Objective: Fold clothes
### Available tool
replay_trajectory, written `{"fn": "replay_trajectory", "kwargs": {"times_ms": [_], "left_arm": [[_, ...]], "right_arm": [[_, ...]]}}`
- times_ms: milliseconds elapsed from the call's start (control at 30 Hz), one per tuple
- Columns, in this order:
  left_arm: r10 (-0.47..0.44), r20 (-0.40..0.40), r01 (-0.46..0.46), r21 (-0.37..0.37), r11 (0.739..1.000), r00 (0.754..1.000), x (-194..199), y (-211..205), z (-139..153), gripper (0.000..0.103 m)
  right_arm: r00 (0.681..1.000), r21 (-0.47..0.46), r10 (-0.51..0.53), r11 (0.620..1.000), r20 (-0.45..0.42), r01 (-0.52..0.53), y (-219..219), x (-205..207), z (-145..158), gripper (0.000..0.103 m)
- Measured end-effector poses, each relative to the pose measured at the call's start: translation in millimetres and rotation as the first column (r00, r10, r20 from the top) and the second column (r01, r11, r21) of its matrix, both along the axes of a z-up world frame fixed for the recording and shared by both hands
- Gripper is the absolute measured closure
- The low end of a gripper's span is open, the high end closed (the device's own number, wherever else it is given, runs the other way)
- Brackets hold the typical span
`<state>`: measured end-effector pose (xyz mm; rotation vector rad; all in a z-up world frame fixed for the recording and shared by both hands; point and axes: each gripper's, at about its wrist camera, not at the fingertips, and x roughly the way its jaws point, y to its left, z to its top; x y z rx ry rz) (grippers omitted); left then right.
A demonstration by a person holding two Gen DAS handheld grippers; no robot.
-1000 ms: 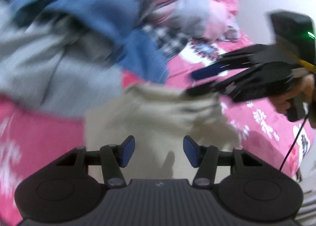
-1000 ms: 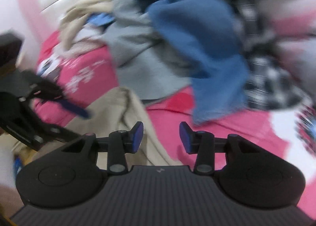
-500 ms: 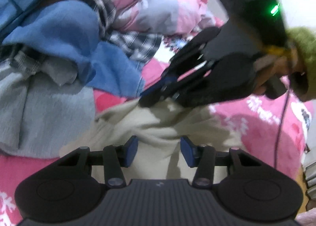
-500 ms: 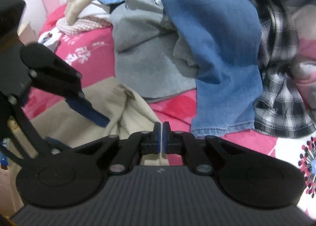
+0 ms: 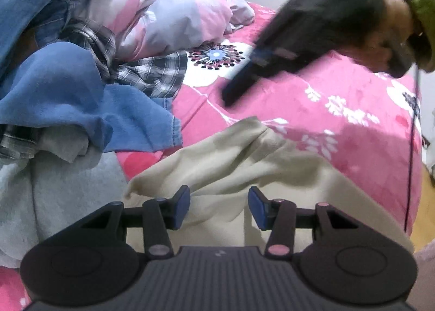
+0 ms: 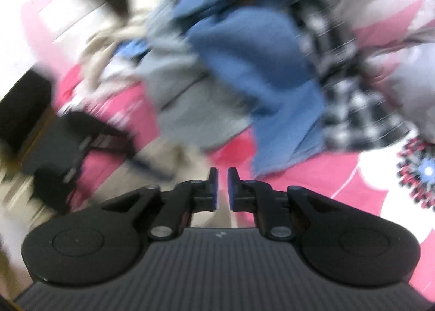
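Observation:
A beige garment (image 5: pixel 244 164) lies crumpled on the pink flowered bedspread (image 5: pixel 339 88). My left gripper (image 5: pixel 218 202) hovers over its near part, open, with the cloth below the pads and not pinched. My right gripper (image 5: pixel 236 88) shows blurred in the left wrist view, raised above the bedspread beyond the garment's far corner. In the right wrist view, which is motion-blurred, the right gripper (image 6: pixel 220 183) has its jaws opening by a narrow gap with nothing between them. The beige garment (image 6: pixel 187 156) lies just ahead of it, and the left gripper (image 6: pixel 81 148) is a dark shape at the left.
A heap of clothes fills the left: a blue denim piece (image 5: pixel 81 99), a grey sweatshirt (image 5: pixel 54 188), a black-and-white plaid shirt (image 5: pixel 152 72). A pink and grey quilt (image 5: pixel 176 12) is bunched at the back. A person's hand and green sleeve (image 5: pixel 418 6) hold the right gripper.
The right gripper, shut at the beige garment's far edge half a second ago, has lifted off it up and to the right, and its jaws have parted slightly. The garment's far corner has dropped flat.

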<state>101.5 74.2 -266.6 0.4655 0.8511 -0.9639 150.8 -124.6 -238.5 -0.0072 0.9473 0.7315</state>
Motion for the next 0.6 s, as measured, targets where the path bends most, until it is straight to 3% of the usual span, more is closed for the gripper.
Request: {"fn": "replay_trajectory", "kwargs": {"times_ms": [67, 200, 233, 267, 300, 433, 533, 600], "left_arm": [[-0.013, 0.006, 0.013, 0.005, 1.0, 1.0, 1.3, -1.7, 1.4, 0.055], [-0.038, 0.011, 0.038, 0.01, 0.999, 0.999, -0.3, -3.2, 5.4, 0.055], [-0.045, 0.015, 0.045, 0.012, 0.999, 0.999, -1.8, -2.8, 6.0, 0.055], [-0.054, 0.019, 0.053, 0.014, 0.998, 0.998, -3.2, -2.7, 6.6, 0.055], [-0.066, 0.022, 0.065, 0.015, 0.998, 0.998, -4.4, -3.9, 7.1, 0.055], [-0.131, 0.029, 0.131, 0.006, 0.991, 0.991, -9.4, -9.7, 6.2, 0.051], [-0.176, 0.055, 0.176, 0.018, 0.984, 0.983, -12.1, -16.7, 1.3, 0.048], [-0.182, 0.057, 0.181, 0.018, 0.983, 0.982, -10.4, -20.3, -2.1, 0.048]], "right_arm": [[0.996, -0.009, 0.085, 0.996, -0.027, -0.086, 6.8, -14.2, -3.2, 0.072], [0.991, -0.028, 0.12, 0.992, -0.056, -0.122, 18.1, -20.1, -18.2, 0.072], [0.99, -0.027, 0.12, 0.992, -0.077, -0.123, 20.0, -18.8, -24.3, 0.075], [0.988, -0.053, 0.118, 0.991, -0.095, -0.123, 23.0, -18.0, -31.7, 0.091], [0.987, -0.056, 0.131, 0.989, -0.096, -0.137, 24.1, -19.5, -34.5, 0.1], [0.975, -0.036, 0.204, 0.978, -0.085, -0.207, 27.3, -24.6, -34.5, 0.101], [0.96, 0.01, 0.261, 0.965, -0.104, -0.261, 23.9, -22.2, -24.6, 0.096], [0.963, 0.068, 0.247, 0.968, -0.103, -0.241, 13.7, -11.6, -14.5, 0.096]]}}
